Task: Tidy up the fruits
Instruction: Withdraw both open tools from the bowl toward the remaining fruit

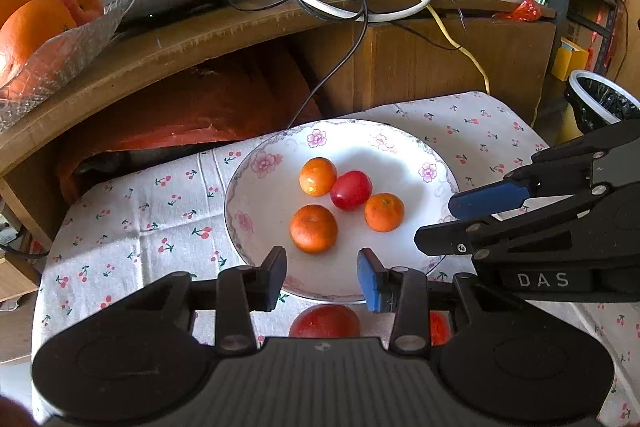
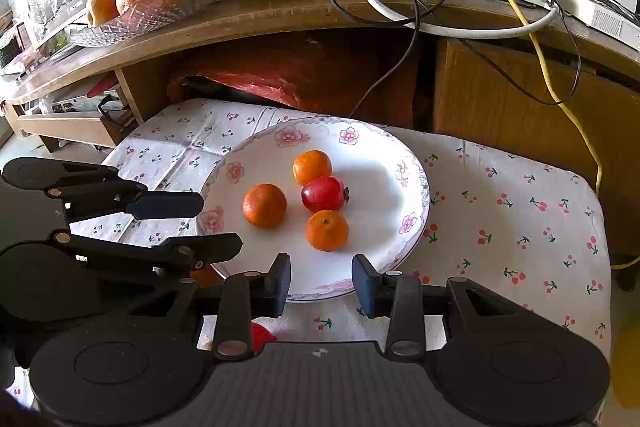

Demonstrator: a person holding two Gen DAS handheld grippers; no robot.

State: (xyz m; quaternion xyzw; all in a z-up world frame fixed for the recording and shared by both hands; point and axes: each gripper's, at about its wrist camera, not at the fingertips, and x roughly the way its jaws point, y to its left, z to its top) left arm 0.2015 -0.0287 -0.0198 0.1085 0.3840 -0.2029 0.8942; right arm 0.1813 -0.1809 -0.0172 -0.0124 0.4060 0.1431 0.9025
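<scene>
A white flower-rimmed plate (image 1: 248,203) at the far edge of the cherry-print tabletop (image 1: 132,211) holds three small orange mandarins (image 1: 314,229) around a red tomato (image 1: 351,189). Left gripper (image 1: 322,273) and right gripper (image 2: 322,281) hover over its near rim, both spread wide, empty.

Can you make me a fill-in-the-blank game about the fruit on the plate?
1. The floral plate holds ___ small oranges.
2. The one red fruit on the plate touches ___ of them.
3. Both the left gripper and the right gripper are ___.
4. The glass bowl of big fruit sits on the wooden ___.

Answers: three; two; open; shelf
</scene>
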